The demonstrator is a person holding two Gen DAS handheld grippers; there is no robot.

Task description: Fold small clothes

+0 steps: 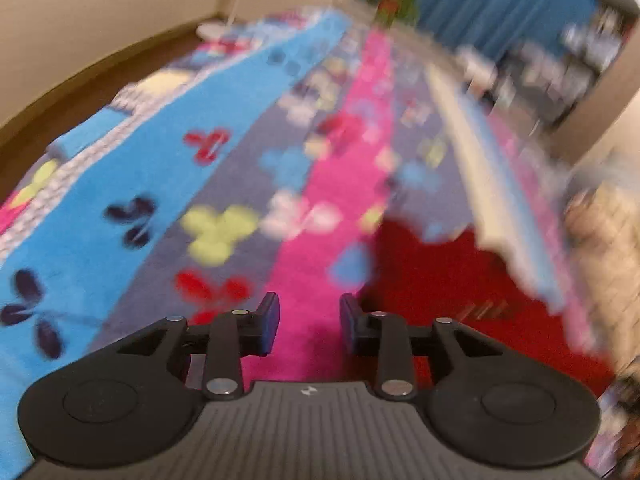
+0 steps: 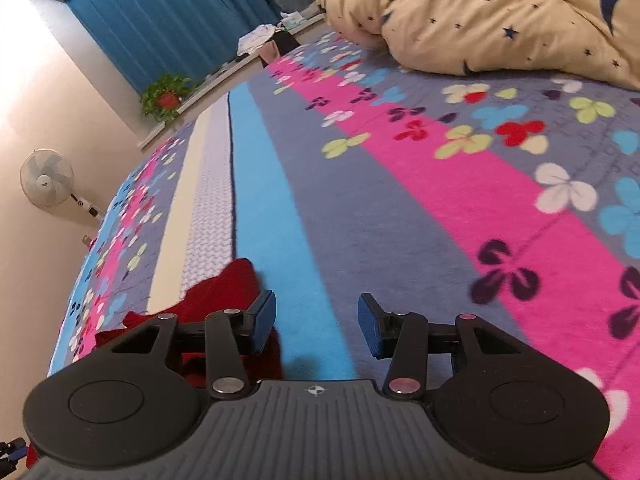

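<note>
Left gripper (image 1: pixel 309 322) hangs over the striped, flower-patterned blanket (image 1: pixel 168 184), jaws parted with nothing between them. A red garment (image 1: pixel 460 280) lies just right of the fingers. Everything's blurred.

The flat blanket (image 2: pixel 360 208) lies bare ahead of the right gripper (image 2: pixel 317 322). A bunched duvet (image 2: pixel 500 20) blocks the far right side; the red garment (image 1: pixel 460 280) lies just right of the left gripper (image 1: pixel 309 322)
</note>
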